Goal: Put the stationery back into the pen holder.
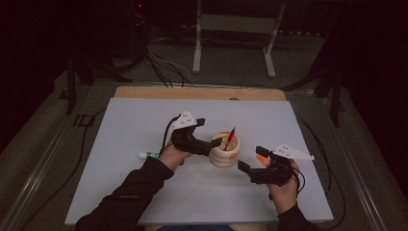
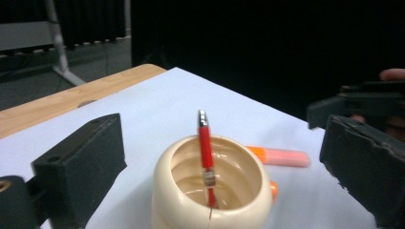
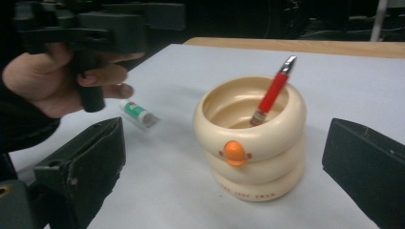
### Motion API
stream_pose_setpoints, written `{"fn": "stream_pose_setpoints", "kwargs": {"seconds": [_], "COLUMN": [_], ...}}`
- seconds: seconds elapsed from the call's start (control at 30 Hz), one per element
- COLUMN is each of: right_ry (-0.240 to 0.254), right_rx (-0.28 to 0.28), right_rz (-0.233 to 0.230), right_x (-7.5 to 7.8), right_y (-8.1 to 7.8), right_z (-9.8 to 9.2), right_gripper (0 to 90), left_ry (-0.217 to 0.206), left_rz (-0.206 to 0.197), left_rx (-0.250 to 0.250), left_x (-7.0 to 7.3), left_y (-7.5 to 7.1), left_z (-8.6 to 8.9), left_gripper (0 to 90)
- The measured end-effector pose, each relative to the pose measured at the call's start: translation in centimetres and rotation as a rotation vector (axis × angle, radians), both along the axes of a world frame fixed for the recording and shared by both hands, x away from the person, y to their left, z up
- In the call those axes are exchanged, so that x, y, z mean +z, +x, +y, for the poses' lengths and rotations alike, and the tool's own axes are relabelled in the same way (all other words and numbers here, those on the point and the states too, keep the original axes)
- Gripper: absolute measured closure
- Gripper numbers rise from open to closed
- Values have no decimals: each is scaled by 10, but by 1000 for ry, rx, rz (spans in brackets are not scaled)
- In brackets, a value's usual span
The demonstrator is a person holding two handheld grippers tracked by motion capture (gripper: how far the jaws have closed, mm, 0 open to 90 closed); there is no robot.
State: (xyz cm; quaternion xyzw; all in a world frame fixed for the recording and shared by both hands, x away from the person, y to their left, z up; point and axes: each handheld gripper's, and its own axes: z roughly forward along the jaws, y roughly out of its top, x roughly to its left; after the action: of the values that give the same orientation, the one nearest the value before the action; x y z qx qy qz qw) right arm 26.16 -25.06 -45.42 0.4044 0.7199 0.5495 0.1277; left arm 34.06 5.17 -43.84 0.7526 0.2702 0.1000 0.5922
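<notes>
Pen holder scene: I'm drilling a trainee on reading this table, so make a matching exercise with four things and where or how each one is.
Things:
1. red pen
2. orange highlighter
3. green-and-white tube
4. left gripper

Places or states:
A. lying on the white sheet next to the left hand
B. standing tilted inside the cream holder
C. jaws open, nothing between them
D. lying on the sheet on the holder's far side from the left hand

Pairs: 1-B, 2-D, 3-A, 4-C

- We see a dim room, black at the edges.
- A wooden table (image 1: 197, 92) carries a pale sheet (image 1: 144, 120).
- At twelve o'clock, a white metal stand (image 1: 235, 29) sits on grey floor (image 1: 43, 139).
- Dark cables (image 1: 159, 67) trail at eleven o'clock.
</notes>
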Motion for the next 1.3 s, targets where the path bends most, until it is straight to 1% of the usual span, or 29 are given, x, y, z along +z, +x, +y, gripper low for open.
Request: {"fn": "stream_pose_setpoints", "kwargs": {"seconds": [0.1,0.17,0.23,0.27,0.3,0.33,0.37,0.43,0.57,0.6,0.63,0.67,0.73,0.77,0.8,0.83,0.97,1.0,1.07,1.1,1.13,1.2,1.23,1.3], "right_ry": [-5,-5,-13,-14,-14,-22,-21,-32,-56,-56,-67,-71,-91,-100,-100,-116,-124,-129,-124,-138,-162,-195,-208,-226], "right_rx": [-9,-13,-26,-29,-29,-42,-45,-62,-81,-81,-88,-95,-103,-112,-112,-119,-128,-133,-129,-134,-136,-130,-130,-124], "right_rz": [-11,-18,-23,-25,-25,-30,-31,-30,-21,-21,-10,-5,-1,4,4,8,15,23,20,15,1,-13,-20,-9], "right_x": [3,5,8,9,9,11,11,12,10,10,7,5,1,-1,-1,-4,-9,-12,-14,-15,-16,-19,-20,-24], "right_y": [1,1,2,2,2,4,4,5,7,7,9,9,10,10,10,11,13,14,15,15,16,16,16,17], "right_z": [-4,-9,-15,-19,-19,-29,-33,-42,-56,-56,-63,-64,-68,-70,-70,-72,-75,-78,-80,-81,-81,-81,-81,-80], "right_gripper": [6,6,6,6,6,6,6,6,6,6,6,6,6,6,6,6,6,6,6,6,6,6,6,6], "left_ry": [9,11,13,14,14,22,22,30,38,37,37,42,41,49,49,44,32,39,46,45,40,51,50,56], "left_rz": [-9,-23,-25,-35,-35,-48,-48,-60,-66,-62,-61,-54,-53,-55,-55,-55,-47,-43,-52,-49,-47,-40,-37,-32], "left_rx": [7,16,12,10,10,0,0,-8,-14,-14,-13,-17,-17,-18,-18,-14,-18,-13,-5,-5,-3,0,1,4], "left_x": [1,2,3,4,4,5,5,5,3,2,1,0,-1,-3,-3,-5,-11,-13,-16,-17,-20,-23,-27,-30], "left_y": [-3,-6,-8,-10,-10,-15,-15,-21,-27,-29,-31,-32,-34,-36,-36,-38,-42,-43,-46,-47,-48,-51,-53,-55], "left_z": [8,14,20,22,22,29,29,36,43,45,47,50,52,55,55,57,66,68,71,73,76,79,83,85], "left_gripper": [12,4,4,4,4,4,4,4,4,4,4,4,4,4,4,4,4,4,5,5,5,5,5,5]}}
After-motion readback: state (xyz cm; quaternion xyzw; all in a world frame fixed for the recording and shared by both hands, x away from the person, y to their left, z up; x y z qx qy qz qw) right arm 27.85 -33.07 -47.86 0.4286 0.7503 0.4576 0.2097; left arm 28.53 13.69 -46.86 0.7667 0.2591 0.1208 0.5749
